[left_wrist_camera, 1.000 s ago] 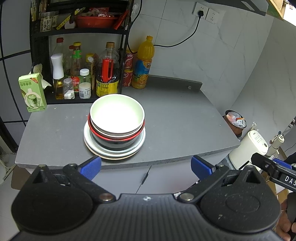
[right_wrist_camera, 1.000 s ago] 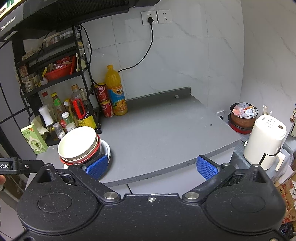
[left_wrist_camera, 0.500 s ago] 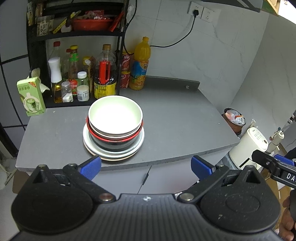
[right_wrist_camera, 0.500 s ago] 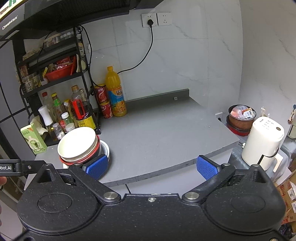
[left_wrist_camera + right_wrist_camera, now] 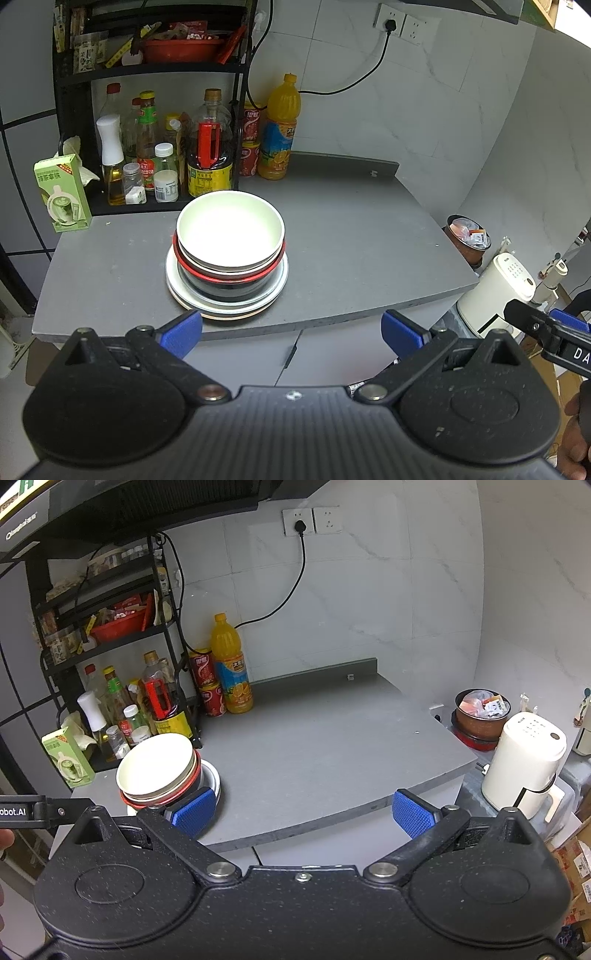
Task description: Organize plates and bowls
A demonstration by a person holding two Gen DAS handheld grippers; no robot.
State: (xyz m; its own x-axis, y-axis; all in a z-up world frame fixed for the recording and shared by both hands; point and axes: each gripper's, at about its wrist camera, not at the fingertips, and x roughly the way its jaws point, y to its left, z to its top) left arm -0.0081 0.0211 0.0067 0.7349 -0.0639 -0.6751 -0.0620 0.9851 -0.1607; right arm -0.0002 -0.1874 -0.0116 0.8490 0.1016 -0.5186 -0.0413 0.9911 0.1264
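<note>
A stack stands near the front of the grey counter (image 5: 351, 236): a white bowl (image 5: 229, 229) on top, a red-rimmed black bowl (image 5: 225, 282) under it, and plates (image 5: 280, 275) at the bottom. In the right wrist view the white bowl (image 5: 155, 766) and the stack sit at the left. My left gripper (image 5: 291, 332) is open and empty, held in front of the counter's edge, short of the stack. My right gripper (image 5: 303, 812) is open and empty, off the counter's front edge, to the right of the stack.
A black rack with bottles (image 5: 162, 147), an orange juice bottle (image 5: 279, 129) and red cans (image 5: 251, 147) stand at the back. A green carton (image 5: 62, 192) is at the left. A white kettle (image 5: 524, 764) and a full pot (image 5: 480, 712) sit beyond the counter's right edge.
Both grippers have drawn slightly back from the counter and stayed open. The stack has not moved.
</note>
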